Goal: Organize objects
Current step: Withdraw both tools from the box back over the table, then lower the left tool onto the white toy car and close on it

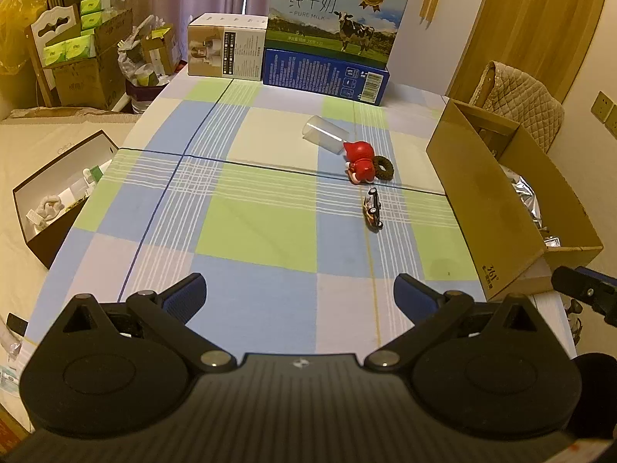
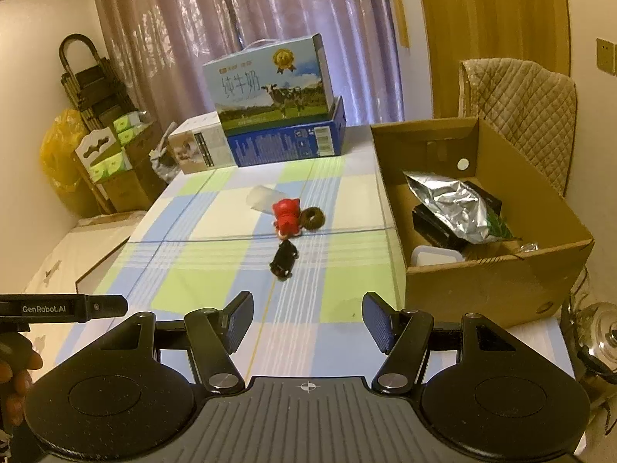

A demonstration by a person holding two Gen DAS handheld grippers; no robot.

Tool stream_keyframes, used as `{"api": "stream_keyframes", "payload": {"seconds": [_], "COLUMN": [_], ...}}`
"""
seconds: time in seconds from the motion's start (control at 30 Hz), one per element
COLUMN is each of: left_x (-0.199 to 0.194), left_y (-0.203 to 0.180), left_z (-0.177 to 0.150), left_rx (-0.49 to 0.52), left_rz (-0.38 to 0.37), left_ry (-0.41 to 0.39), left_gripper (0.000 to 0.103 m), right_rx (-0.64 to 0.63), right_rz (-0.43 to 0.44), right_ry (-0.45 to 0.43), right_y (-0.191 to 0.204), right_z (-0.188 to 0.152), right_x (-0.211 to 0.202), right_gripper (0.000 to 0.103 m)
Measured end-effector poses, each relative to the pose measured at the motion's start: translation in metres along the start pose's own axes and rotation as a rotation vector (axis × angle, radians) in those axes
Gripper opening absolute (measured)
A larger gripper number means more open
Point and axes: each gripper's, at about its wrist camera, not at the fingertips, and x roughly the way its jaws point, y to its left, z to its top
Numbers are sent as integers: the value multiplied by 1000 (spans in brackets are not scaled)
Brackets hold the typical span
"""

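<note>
Nearest the lens, the left gripper (image 1: 299,293) hangs over the checked cloth of the desk (image 1: 246,231), its blue-padded jaws spread wide with nothing between them. Beside it, the right gripper (image 2: 308,320) is likewise held with jaws apart and empty. Farther along the desk, left to right, a clear plastic cup (image 1: 323,134) lies on its side, a red figurine (image 1: 359,162) touches the cup's mouth, and a brown hair tie (image 1: 383,166) sits against the figurine. Just in front of them a small black toy car (image 1: 372,208) stands apart. At the desk's right edge an open cardboard box (image 2: 497,281) holds a silver foil bag (image 2: 455,204) and dark items.
</note>
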Motion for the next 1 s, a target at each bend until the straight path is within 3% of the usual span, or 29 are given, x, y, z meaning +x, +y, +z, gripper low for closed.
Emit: {"api": "stream_keyframes", "payload": {"seconds": [0.37,0.77,1.0], "left_x": [11,52,94], "left_y": [0,0,-2], "left_z": [6,24,39], "left_rx": [14,50,56], "left_rz": [-6,-19,-50], "left_ry": [0,21,36], "left_gripper": [102,101,101], "right_rx": [-29,-69,-91], "right_rz": [7,27,16], "right_ry": [8,25,51], "right_y": [6,9,7], "right_z": [0,7,8], "right_x": [18,71,116], "right_gripper": [60,59,48]}}
